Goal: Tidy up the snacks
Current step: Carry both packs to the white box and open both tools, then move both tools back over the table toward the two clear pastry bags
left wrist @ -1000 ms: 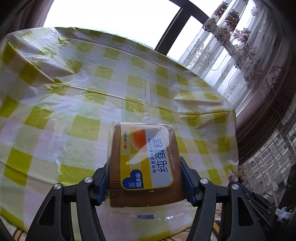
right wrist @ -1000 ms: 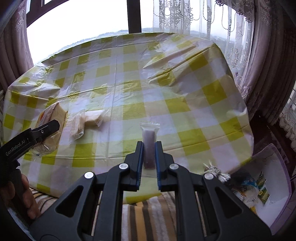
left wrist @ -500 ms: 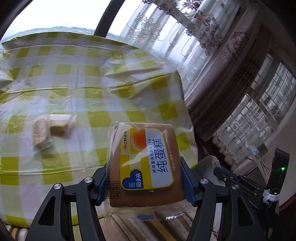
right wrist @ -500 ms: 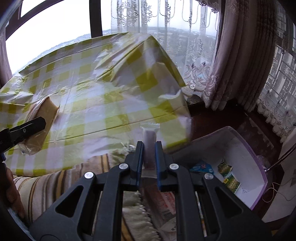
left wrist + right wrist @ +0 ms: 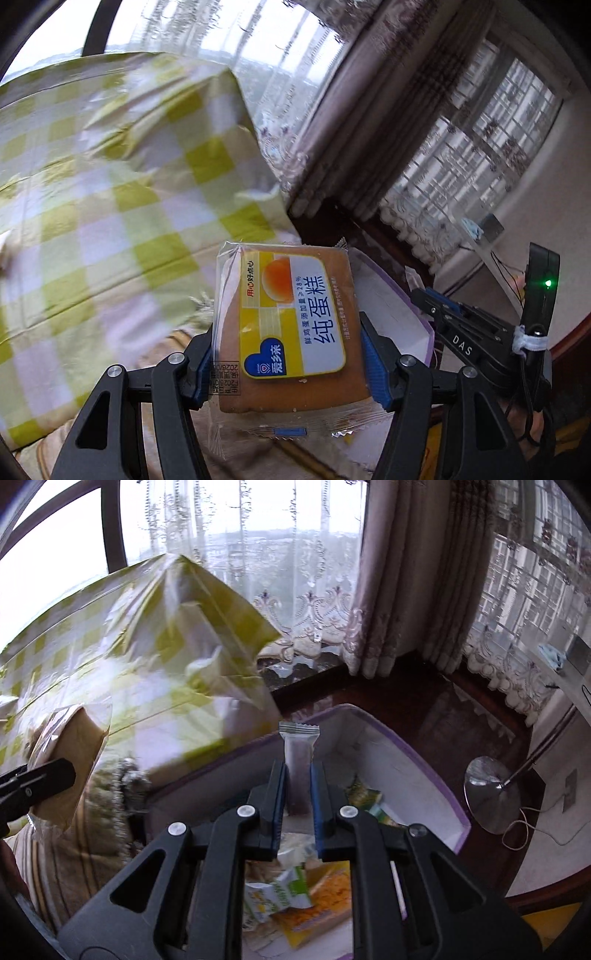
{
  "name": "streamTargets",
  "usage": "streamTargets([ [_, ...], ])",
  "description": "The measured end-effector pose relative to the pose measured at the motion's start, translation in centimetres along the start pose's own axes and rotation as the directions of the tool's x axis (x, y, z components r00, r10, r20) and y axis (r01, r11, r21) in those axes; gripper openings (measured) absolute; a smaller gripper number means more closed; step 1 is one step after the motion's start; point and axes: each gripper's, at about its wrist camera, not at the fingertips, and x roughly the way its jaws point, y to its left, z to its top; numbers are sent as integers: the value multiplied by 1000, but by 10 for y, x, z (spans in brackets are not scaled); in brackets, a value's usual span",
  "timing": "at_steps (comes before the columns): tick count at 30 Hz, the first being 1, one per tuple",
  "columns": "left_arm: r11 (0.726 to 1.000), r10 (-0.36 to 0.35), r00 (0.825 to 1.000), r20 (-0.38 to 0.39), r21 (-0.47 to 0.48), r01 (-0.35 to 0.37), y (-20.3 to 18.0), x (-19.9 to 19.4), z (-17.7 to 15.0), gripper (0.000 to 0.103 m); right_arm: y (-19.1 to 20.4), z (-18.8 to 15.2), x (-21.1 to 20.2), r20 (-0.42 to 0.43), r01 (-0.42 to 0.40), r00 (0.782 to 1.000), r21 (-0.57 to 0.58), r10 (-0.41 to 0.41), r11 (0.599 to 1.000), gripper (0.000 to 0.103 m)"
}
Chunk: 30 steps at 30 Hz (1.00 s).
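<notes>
- The checked table (image 5: 110,177) is sliding off to the left in both views; a moment ago it filled them.
- The left gripper (image 5: 286,363) is carrying the egg cake packet (image 5: 291,321), jaws clamping its sides, toward the white bin (image 5: 384,306).
- The right gripper (image 5: 297,794), jaws pinching a slim snack bar (image 5: 298,753), is now hanging over the bin among other snacks (image 5: 295,893); dropping looks next.

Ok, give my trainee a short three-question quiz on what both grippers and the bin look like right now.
1. True or false: the left gripper holds the egg cake pack.
2. What does the right gripper hold? A) slim snack bar B) cup C) spoon
3. Fill in: the white bin under the right gripper already contains ____.

Key: 1 true; 2 A, the slim snack bar; 3 snack packets.
</notes>
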Motion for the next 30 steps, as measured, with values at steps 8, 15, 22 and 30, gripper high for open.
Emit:
streamTargets([
  [8, 1000, -23, 997, -76, 18, 24, -25, 35, 2, 70, -32, 4, -5, 12, 47, 999, 16, -47, 999, 66],
  [15, 999, -6, 996, -90, 37, 9, -25, 38, 2, 75, -39, 15, -15, 6, 85, 996, 6, -85, 996, 80],
  [22, 999, 45, 998, -48, -4, -45, 0, 16, 3, 75, -11, 39, -73, 81, -79, 993, -71, 85, 994, 94],
  [30, 988, 129, 991, 27, -85, -127, 54, -29, 0, 75, 53, 57, -132, 49, -346, 929, -230, 366, 909, 99],
])
